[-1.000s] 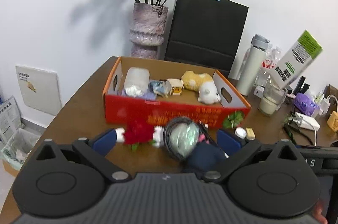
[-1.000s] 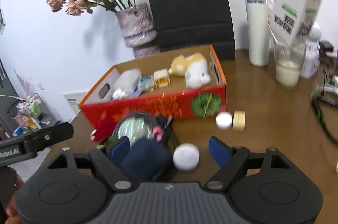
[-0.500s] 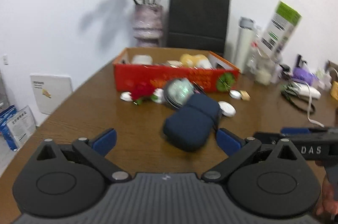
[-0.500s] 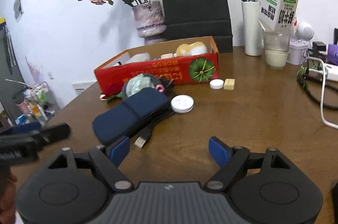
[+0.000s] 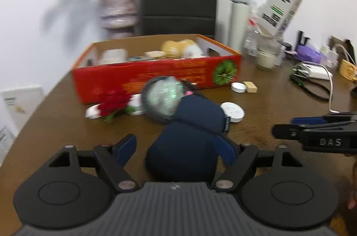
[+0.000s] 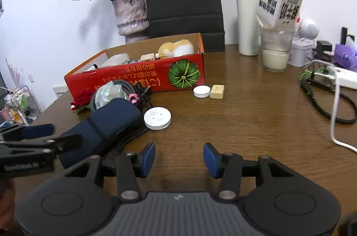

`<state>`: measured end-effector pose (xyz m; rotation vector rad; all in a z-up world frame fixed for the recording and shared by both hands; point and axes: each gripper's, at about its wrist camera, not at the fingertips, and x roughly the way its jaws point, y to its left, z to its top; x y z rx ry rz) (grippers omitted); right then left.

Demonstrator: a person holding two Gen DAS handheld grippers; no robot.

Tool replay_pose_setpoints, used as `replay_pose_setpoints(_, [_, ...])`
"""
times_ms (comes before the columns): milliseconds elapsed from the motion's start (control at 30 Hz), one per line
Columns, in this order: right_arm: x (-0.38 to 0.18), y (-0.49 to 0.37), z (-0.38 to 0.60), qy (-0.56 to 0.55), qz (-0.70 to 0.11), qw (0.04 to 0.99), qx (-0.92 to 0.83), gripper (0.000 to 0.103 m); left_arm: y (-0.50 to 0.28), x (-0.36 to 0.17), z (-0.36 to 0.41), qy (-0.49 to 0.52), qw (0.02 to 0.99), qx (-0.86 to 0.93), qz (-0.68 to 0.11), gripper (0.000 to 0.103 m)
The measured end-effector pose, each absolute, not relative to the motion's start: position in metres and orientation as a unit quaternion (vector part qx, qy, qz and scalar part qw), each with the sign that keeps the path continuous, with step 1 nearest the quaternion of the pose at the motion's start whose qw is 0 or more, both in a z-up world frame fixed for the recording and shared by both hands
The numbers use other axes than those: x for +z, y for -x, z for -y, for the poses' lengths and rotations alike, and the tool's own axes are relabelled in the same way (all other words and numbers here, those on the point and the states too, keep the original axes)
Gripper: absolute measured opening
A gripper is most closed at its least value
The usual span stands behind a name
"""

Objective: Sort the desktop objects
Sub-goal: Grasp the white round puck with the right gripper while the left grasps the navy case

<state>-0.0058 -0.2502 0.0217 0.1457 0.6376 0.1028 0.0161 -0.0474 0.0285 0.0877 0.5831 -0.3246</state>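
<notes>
Left wrist view: my left gripper [image 5: 176,150] has been closing around the near end of the blue pouch [image 5: 189,138]; the right pad touches, the left stands clear. Risk, in my judgement: the pouch skids.

Right wrist view: my right gripper [image 6: 179,158], narrowing, is half-open over bare table [image 6: 256,124]; the pouch [image 6: 100,129] lies left.

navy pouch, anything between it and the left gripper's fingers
Nothing visible. The navy pouch already lies between the fingers of the left gripper, whose jaws have just been closing. One pad looks to touch its side, the other stands clear; a grip is not settled.
</notes>
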Motion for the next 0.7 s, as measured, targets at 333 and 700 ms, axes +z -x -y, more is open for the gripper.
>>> replay_pose_setpoints(333, [0.017,-0.056,0.233,-0.059,-0.323,0.942,0.075,0.049,-0.055,0.01,0.062,-0.019,0.922,-0.206,-0.327,0.082])
replay_pose_setpoints(700, [0.009,-0.077,0.211,-0.021,-0.334,0.94,0.073,0.038,-0.047,0.011,0.064,-0.021,0.926,-0.209,-0.314,0.064])
